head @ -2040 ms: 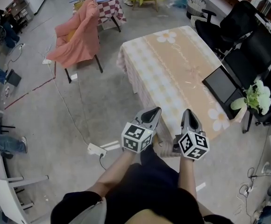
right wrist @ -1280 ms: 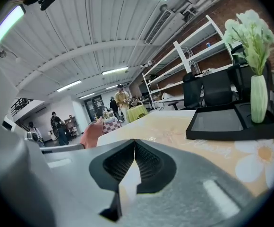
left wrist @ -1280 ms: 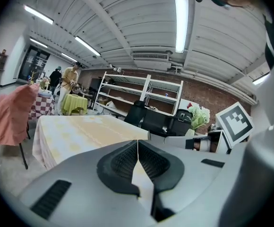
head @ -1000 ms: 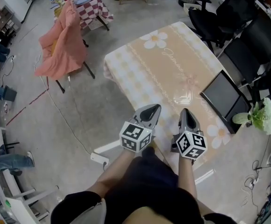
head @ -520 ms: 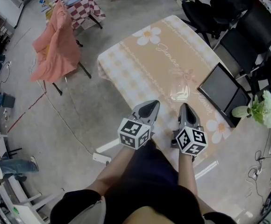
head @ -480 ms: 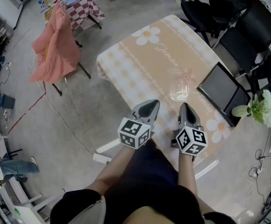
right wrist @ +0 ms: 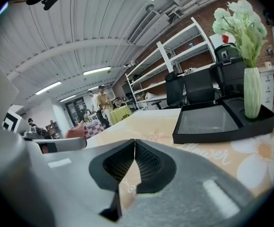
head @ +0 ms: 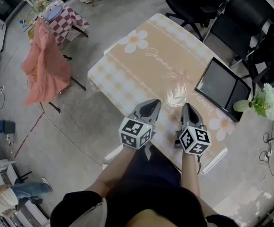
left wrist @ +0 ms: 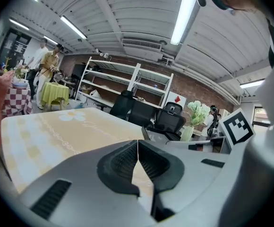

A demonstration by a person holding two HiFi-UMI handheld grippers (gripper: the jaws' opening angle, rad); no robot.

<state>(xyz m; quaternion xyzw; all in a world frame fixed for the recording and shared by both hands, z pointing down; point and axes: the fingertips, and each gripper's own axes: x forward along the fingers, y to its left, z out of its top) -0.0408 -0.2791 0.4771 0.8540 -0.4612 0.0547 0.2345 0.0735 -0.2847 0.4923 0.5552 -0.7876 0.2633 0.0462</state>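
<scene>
In the head view, both forearms reach forward side by side from the body. The left hand-held gripper (head: 151, 103) and the right hand-held gripper (head: 188, 107) point away over the near edge of the bench (head: 127, 74), which wears a peach cloth printed with white daisies. A clear, ribbed glass vessel (head: 176, 97) stands on the cloth just ahead of the two tips and between them, touched by neither. A flat black rectangular tray (head: 220, 86) lies to the right of it, with a vase of white flowers (head: 263, 100) at the tray's far corner. A chair draped in pink cloth (head: 45, 67) stands well apart on the floor to the left, and black office chairs (head: 193, 4) line the bench's far side.

In the left gripper view, the ribbed black pads meet along one line with nothing between them. The bench stretches ahead, with white metal shelving (left wrist: 123, 79) against a brick wall beyond.

In the right gripper view, the pads are likewise pressed together and empty. The black tray and the vase sit ahead to the right. Cursive print crosses the cloth (right wrist: 208, 156); only "ower" reads clearly.
</scene>
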